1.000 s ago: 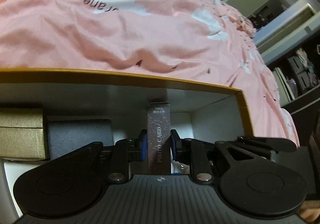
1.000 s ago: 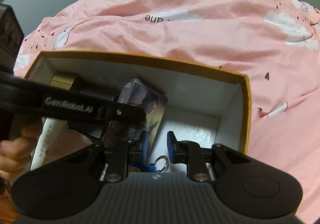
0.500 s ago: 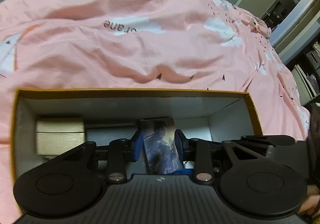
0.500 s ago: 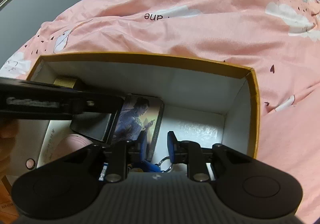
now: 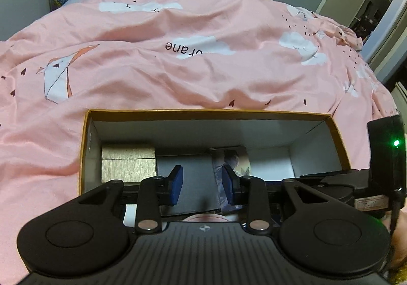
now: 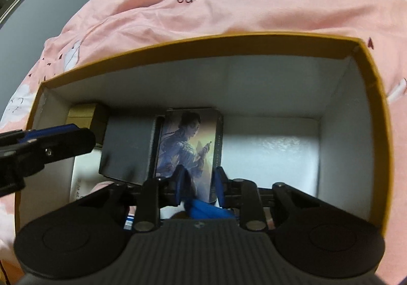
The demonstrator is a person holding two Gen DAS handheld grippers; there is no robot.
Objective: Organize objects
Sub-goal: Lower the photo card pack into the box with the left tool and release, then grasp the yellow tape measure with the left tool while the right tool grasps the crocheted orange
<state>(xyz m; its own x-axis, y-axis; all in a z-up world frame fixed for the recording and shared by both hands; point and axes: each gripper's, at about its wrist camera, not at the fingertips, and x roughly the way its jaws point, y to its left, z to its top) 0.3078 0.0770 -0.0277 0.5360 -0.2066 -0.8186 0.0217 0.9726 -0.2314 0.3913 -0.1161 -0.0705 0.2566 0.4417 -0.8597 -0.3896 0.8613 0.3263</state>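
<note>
Since a moment ago I have been letting go of the photo card box with my left gripper and drawing it back; its jaws are now standing spread with nothing between them. My right gripper is moving in low over the orange-rimmed box, its jaws narrowly apart and, as far as I can tell, not yet pinching anything, with a blue object lying just beneath them. The photo card box is lying flat at twelve o'clock from the right tongs, its long axis running straight away from me, so the right hand is sitting nearer. It is showing a painted figure in purple-grey robes on its face, touching the dark grey box at its nine o'clock, with the gold box beyond that, near the corner.
</note>
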